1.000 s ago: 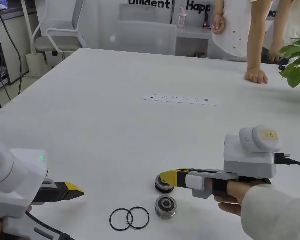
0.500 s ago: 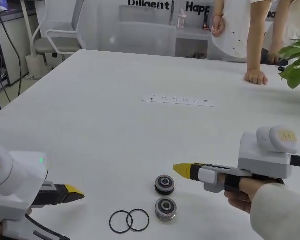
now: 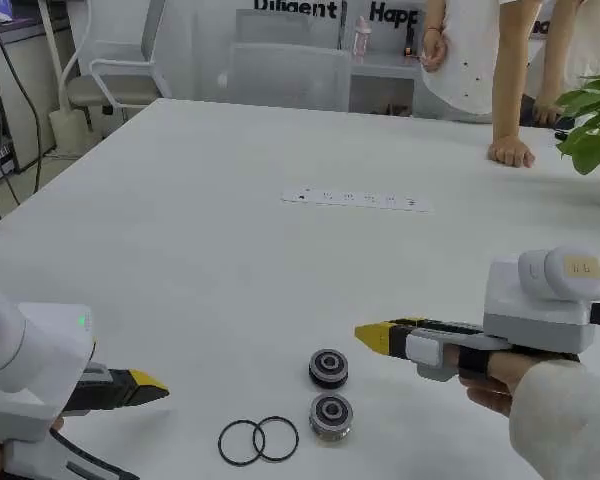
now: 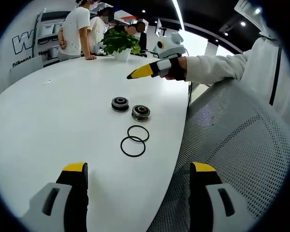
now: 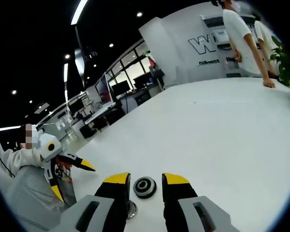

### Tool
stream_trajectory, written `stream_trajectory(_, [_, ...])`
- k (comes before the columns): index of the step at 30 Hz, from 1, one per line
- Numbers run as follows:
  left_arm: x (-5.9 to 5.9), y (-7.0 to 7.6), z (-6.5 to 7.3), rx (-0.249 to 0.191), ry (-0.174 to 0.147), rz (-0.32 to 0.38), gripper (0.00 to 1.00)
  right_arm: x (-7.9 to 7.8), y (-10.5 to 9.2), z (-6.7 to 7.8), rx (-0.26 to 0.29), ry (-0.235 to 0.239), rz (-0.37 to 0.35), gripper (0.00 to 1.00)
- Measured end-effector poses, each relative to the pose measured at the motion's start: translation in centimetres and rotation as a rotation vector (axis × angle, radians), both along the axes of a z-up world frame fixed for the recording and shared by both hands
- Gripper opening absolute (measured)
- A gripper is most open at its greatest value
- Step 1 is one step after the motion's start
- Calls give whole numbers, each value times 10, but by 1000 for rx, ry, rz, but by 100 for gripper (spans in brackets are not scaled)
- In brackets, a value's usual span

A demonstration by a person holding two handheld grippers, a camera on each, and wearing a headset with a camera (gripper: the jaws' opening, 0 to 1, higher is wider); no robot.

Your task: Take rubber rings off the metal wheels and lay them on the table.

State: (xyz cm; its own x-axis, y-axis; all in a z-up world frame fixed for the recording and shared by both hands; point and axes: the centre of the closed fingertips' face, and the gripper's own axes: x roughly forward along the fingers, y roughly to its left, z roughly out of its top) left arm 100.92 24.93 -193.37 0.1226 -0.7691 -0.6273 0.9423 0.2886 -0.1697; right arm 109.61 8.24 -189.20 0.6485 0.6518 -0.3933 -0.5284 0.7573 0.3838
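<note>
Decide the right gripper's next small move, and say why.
Probably lower the right gripper onto the farther wheel and pinch its rim. That rim looks dark, as if rubber is on it, while the nearer wheel looks bare metal. Two rubber rings already lie on the table, and the gripper hangs beside the farther wheel with jaws slightly apart.

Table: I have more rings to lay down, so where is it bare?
The wide stretch between the power strip and the two wheels is bare, as is the left side of the table. It is crowded near the front edge, where the rings lie beside the wheels.
</note>
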Motion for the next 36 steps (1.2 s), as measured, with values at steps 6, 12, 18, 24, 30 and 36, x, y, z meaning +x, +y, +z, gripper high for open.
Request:
stream_trajectory(6, [0, 0, 0, 2, -1, 0, 84, -2, 2, -5, -50, -6, 31, 25])
stream_trajectory(12, [2, -1, 4, -10, -12, 3, 85, -6, 4, -10, -87, 0, 58, 25])
stream_trajectory(18, [13, 0, 15, -30, -48, 39, 86, -8, 4, -15, -114, 7, 74, 23])
stream_trajectory(24, [17, -5, 32, -57, -76, 37, 87, -10, 6, -17, -124, 12, 87, 23])
stream_trajectory(30, [23, -12, 51, -63, -125, 9, 88, -11, 8, -19, -131, 14, 98, 23])
stream_trajectory(36, [29, -24, 73, -50, -194, -27, 89, -12, 8, -20, -139, 17, 103, 23])
